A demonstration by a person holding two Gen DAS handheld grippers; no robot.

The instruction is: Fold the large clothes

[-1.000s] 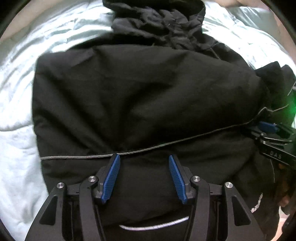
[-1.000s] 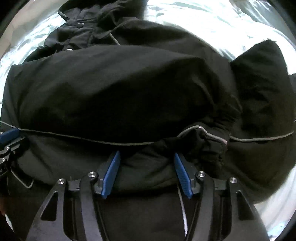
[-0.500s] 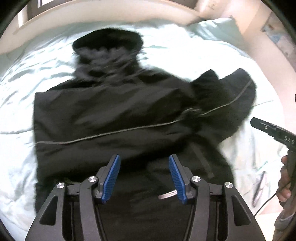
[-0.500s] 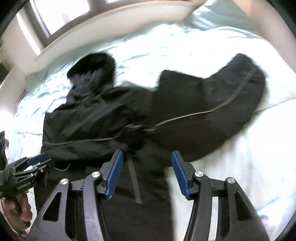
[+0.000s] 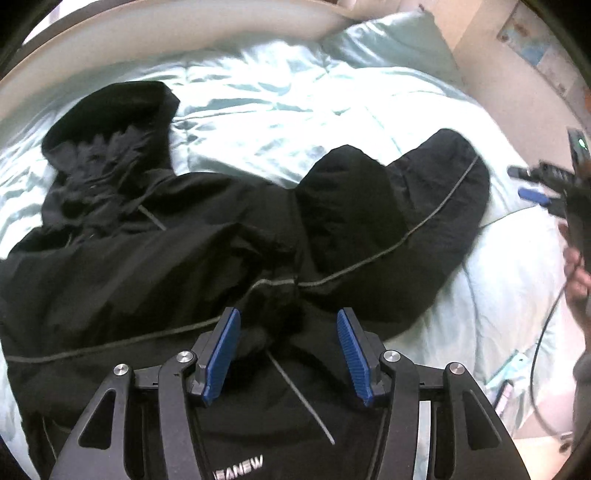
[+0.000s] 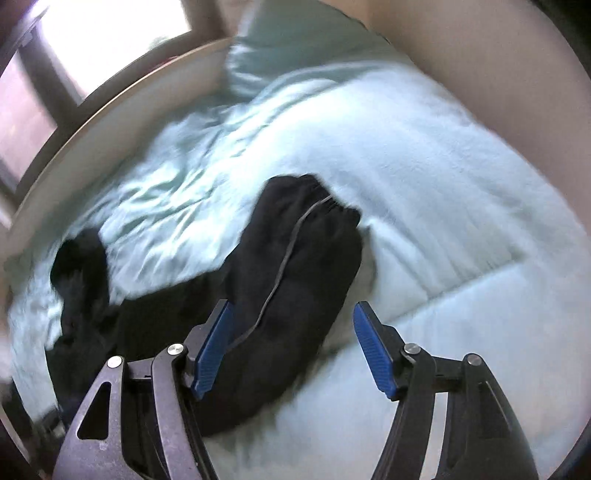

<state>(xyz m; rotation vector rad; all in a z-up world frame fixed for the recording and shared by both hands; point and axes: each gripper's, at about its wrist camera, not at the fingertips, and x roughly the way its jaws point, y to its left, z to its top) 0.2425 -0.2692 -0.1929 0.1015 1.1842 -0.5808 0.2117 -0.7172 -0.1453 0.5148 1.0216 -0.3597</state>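
Observation:
A large black hooded jacket [image 5: 147, 266] lies spread on a pale blue bed, hood [image 5: 110, 122] at the far left, one sleeve [image 5: 436, 221] reaching out to the right. My left gripper [image 5: 288, 350] is open and empty, held above the jacket's lower body. In the right wrist view the sleeve [image 6: 295, 266] runs up the middle, with the hood [image 6: 77, 266] at the far left. My right gripper [image 6: 291, 350] is open and empty above the sleeve's near part. It also shows at the right edge of the left wrist view [image 5: 535, 184].
The blue duvet [image 6: 424, 177] covers the bed, with a pillow [image 5: 388, 40] at the far end and a pale headboard [image 5: 147, 33] behind. A window [image 6: 92, 44] is beyond. A cable [image 5: 543, 343] and small items lie off the bed's right side.
Both grippers have pulled up and back from the jacket, empty. The right gripper has swung out to the right, over the sleeve. The sleeve now lies spread out to the side.

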